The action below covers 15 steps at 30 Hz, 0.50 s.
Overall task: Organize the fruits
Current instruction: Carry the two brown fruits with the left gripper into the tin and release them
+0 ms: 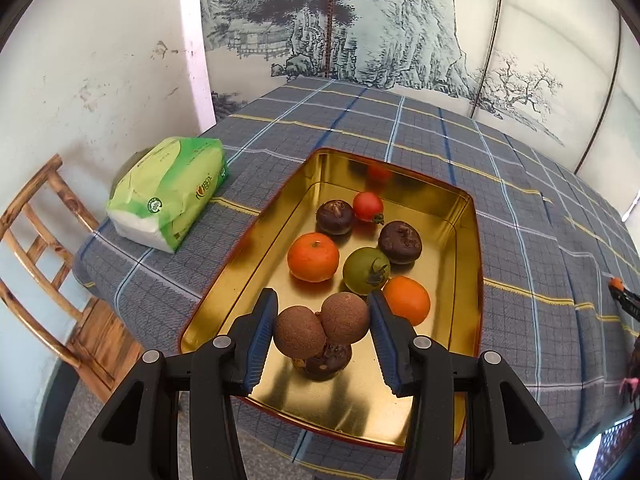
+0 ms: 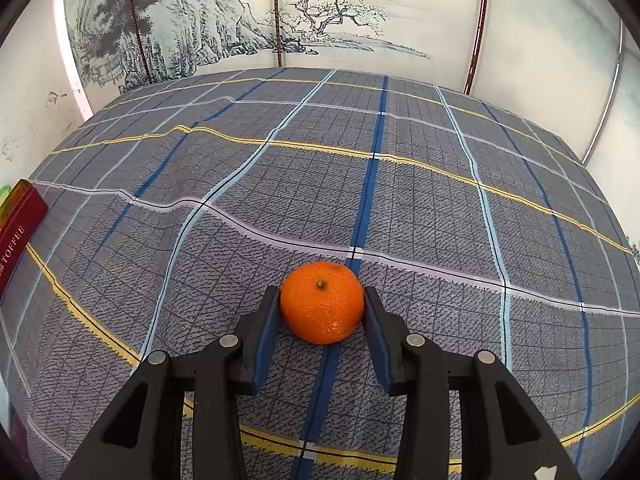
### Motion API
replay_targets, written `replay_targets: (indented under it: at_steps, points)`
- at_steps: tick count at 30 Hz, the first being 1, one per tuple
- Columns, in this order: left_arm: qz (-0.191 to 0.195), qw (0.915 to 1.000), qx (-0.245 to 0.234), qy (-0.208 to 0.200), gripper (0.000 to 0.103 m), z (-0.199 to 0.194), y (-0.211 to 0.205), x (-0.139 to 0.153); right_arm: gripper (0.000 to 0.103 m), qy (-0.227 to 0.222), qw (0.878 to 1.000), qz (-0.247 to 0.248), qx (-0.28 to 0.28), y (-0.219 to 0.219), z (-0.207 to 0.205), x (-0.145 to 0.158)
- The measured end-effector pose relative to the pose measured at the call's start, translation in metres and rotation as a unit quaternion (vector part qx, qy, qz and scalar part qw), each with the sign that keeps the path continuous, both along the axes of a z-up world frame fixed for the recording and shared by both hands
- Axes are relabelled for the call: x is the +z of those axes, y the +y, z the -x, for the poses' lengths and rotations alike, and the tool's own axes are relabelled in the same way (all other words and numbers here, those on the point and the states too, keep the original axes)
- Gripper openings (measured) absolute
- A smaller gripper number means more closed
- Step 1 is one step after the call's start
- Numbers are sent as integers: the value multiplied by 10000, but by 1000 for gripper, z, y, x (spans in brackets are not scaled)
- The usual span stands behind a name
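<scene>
In the left wrist view a gold tin tray holds two oranges, a green tomato, a red tomato and dark brown fruits. My left gripper is shut on a pair of joined brown longans, held over a dark fruit at the tray's near end. In the right wrist view my right gripper is shut on an orange that sits on the plaid tablecloth.
A green tissue pack lies on the table left of the tray. A wooden chair stands beyond the table's left edge. A painted screen backs the table. The tray's red side shows at the far left of the right wrist view.
</scene>
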<state>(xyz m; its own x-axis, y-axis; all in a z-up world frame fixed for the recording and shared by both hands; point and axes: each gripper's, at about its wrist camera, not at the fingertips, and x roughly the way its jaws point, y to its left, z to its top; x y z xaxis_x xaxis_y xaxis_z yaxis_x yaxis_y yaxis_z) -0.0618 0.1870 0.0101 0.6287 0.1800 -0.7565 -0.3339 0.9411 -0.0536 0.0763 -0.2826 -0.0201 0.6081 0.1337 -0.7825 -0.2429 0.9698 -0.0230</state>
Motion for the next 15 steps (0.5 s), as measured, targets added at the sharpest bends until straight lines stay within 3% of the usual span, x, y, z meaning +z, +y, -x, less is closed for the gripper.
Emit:
replay_targets:
  at_steps: [8, 15]
  points:
    - [-205, 9994, -285, 16, 47, -8, -19, -3, 39, 0, 10000, -1, 0, 0, 0, 0]
    - [-153, 9991, -372, 112, 47, -15, -22, -9, 39, 0, 10000, -1, 0, 0, 0, 0]
